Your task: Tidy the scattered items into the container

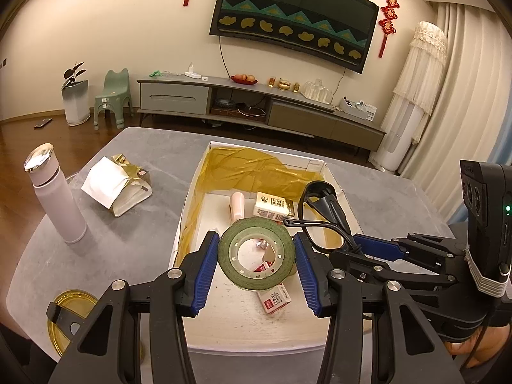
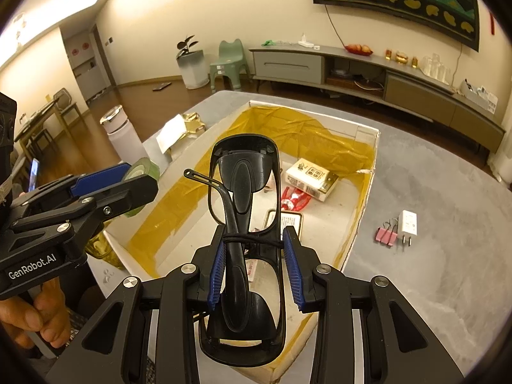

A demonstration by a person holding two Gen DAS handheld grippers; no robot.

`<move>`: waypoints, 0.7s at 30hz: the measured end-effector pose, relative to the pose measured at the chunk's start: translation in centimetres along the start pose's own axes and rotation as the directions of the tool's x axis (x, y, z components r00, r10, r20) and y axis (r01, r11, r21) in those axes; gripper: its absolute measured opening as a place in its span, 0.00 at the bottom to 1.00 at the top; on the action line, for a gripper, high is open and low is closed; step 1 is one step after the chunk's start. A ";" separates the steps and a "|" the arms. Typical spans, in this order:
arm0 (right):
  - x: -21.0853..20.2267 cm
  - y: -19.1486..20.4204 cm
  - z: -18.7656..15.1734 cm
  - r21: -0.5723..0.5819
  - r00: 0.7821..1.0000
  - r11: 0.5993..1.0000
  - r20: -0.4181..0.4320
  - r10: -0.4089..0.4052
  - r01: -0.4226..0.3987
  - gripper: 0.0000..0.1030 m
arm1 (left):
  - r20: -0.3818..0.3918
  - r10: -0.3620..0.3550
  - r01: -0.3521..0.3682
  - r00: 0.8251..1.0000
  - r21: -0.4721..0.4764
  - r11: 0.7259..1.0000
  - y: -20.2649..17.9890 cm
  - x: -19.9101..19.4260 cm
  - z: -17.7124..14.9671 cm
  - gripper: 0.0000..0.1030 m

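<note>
Blue pads [image 1: 204, 268] of the left gripper [image 1: 256, 268] pinched the tape roll [image 1: 256, 252] above the box [image 1: 188, 198], ready to drop; the right gripper [image 2: 252, 268] clamped folded glasses [image 2: 246, 224] likewise.

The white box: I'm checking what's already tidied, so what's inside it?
Inside the white box: gold lining, a cream carton, red wrappers, a framed card, a pink tube. The held glasses cover the rest.

My left tongs [image 1: 256, 256] and right tongs [image 2: 256, 262] are black plastic frames with ribbed blue pads [image 1: 204, 275] and silver screws [image 1: 117, 285]. The left body carries white "GenRobot.AI" lettering [image 2: 32, 267]. The right unit has a green light [image 1: 507, 208] and white cord wrapping [image 1: 486, 280].
</note>
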State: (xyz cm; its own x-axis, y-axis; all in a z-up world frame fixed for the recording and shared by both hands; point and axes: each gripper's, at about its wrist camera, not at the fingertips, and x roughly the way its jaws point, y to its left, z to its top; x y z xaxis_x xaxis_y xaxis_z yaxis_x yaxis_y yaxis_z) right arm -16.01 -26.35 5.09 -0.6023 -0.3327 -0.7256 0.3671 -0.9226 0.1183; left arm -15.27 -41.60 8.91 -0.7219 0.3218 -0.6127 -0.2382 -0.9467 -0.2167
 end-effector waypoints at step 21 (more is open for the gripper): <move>0.7 -1.2 -0.6 0.042 1.000 0.999 -0.025 -0.004 0.005 0.38 | -0.045 0.013 -0.014 0.999 -0.021 1.000 0.4 1.2 -0.2 0.48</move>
State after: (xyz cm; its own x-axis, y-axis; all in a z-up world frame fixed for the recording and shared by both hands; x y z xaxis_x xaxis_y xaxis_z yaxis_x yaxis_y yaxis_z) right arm -16.44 -25.34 4.09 -0.5854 -0.3242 -0.7431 0.3342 -0.9316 0.1431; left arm -16.11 -41.58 7.97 -0.6948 0.3100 -0.6489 -0.2146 -0.9506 -0.2244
